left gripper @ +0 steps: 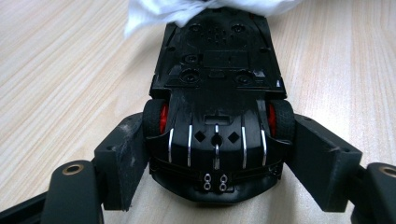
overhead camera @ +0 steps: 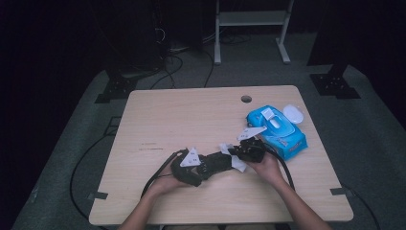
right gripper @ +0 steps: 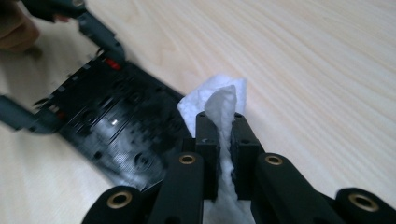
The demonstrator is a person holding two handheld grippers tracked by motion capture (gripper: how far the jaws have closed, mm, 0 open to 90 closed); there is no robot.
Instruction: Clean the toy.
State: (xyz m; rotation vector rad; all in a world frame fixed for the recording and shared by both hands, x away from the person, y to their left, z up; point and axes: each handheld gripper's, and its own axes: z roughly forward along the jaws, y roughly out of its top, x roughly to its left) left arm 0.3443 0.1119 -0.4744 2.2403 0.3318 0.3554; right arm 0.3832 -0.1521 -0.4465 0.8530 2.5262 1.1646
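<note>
while the left gripper [left gripper: 215, 154] clamps the upturned toy car [left gripper: 217, 116] at its rear wheels near the table's [overhead camera: 191, 110] front edge, the right gripper [right gripper: 226, 140] pinches a soft, limp wipe [right gripper: 219, 100]; the car looks light, stiff and glossy, best held by its sides.

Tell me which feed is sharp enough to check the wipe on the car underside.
Left gripper view: sharp, evenly lit black toy car. Right gripper view: white wet wipe crisp, car chassis motion-blurred. High view: dim, dark surroundings, pale wooden table readable but detail small.
</note>
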